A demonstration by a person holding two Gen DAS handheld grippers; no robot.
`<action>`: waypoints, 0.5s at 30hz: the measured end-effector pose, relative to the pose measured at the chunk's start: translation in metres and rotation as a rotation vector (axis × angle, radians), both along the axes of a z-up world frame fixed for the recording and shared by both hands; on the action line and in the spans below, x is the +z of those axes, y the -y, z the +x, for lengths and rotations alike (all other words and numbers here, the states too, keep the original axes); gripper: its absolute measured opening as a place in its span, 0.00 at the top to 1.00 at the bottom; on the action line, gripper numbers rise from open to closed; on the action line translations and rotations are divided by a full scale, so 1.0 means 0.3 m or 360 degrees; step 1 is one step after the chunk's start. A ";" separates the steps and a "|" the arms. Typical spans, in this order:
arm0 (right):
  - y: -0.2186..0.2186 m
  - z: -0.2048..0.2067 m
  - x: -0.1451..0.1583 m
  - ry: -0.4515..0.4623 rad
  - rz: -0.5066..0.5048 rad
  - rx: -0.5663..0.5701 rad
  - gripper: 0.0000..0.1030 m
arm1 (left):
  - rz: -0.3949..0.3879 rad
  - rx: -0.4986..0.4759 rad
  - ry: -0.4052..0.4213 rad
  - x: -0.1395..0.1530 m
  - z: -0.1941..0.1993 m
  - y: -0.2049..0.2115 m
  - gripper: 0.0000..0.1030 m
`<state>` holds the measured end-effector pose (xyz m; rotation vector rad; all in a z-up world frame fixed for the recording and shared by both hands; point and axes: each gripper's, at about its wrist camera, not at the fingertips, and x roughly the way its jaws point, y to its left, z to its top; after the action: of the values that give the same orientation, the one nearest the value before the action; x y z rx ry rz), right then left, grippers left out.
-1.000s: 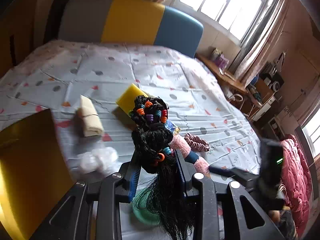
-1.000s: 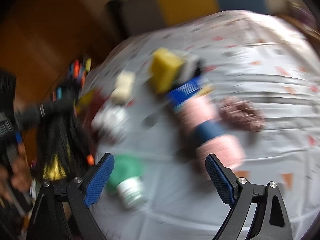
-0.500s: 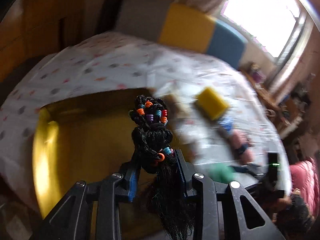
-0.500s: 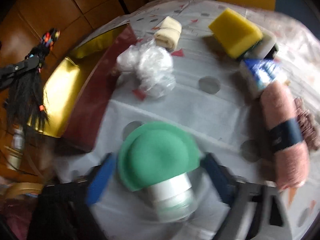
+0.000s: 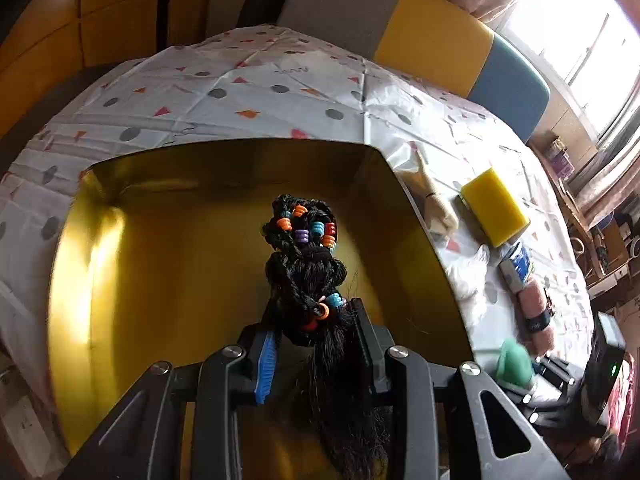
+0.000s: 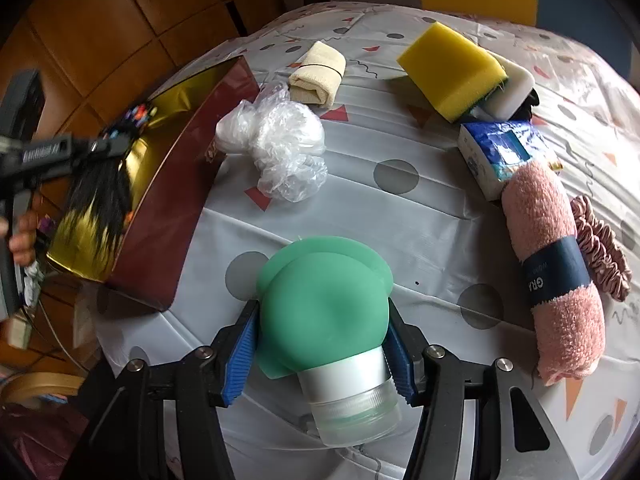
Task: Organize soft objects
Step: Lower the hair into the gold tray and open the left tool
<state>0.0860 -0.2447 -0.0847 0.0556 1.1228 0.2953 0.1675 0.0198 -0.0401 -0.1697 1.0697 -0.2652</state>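
The left tongs point(image 5: 310, 344) are pressed together on a black hairpiece point(image 5: 308, 276) strung with coloured beads, holding it over the open gold box point(image 5: 160, 240), its loose hair hanging down between the fingers. The gold box sits at the edge of the bed point(image 6: 420, 208), on a white sheet with grey dots and orange triangles.

The right tongs point(image 6: 320, 344) are closing around a green squeeze bottle point(image 6: 324, 304) with a clear cap; the blue pads sit against both flanks of its soft body. The bottle lies just right of the gold box. Beyond it, next to the box's red wall, lies a crumpled plastic bag point(image 6: 280, 148), with a rolled beige cloth point(image 6: 318, 72) behind. Farther right of the box lie a yellow sponge point(image 6: 452, 68), a blue tissue pack point(image 6: 504, 152), a rolled pink towel point(image 6: 552, 268) and a pink scrunchie point(image 6: 600, 248).
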 end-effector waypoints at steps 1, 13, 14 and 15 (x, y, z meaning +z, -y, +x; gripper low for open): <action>-0.006 -0.005 -0.001 0.0007 -0.0023 0.0012 0.43 | 0.0003 -0.0002 -0.0001 -0.002 0.015 0.016 0.68; -0.022 -0.015 -0.004 0.0040 -0.0133 0.0052 0.43 | 0.0089 0.0016 0.0008 -0.034 0.181 0.125 0.59; -0.019 -0.014 -0.004 0.0036 -0.0127 0.0051 0.43 | 0.0106 0.0008 0.0011 -0.035 0.181 0.131 0.57; -0.018 -0.014 -0.004 0.0035 -0.0121 0.0051 0.41 | 0.0124 0.0006 0.0021 -0.034 0.175 0.135 0.55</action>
<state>0.0817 -0.2393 -0.0859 -0.0331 1.1132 0.2809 0.2200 -0.0206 -0.0502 -0.0998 1.0647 -0.2204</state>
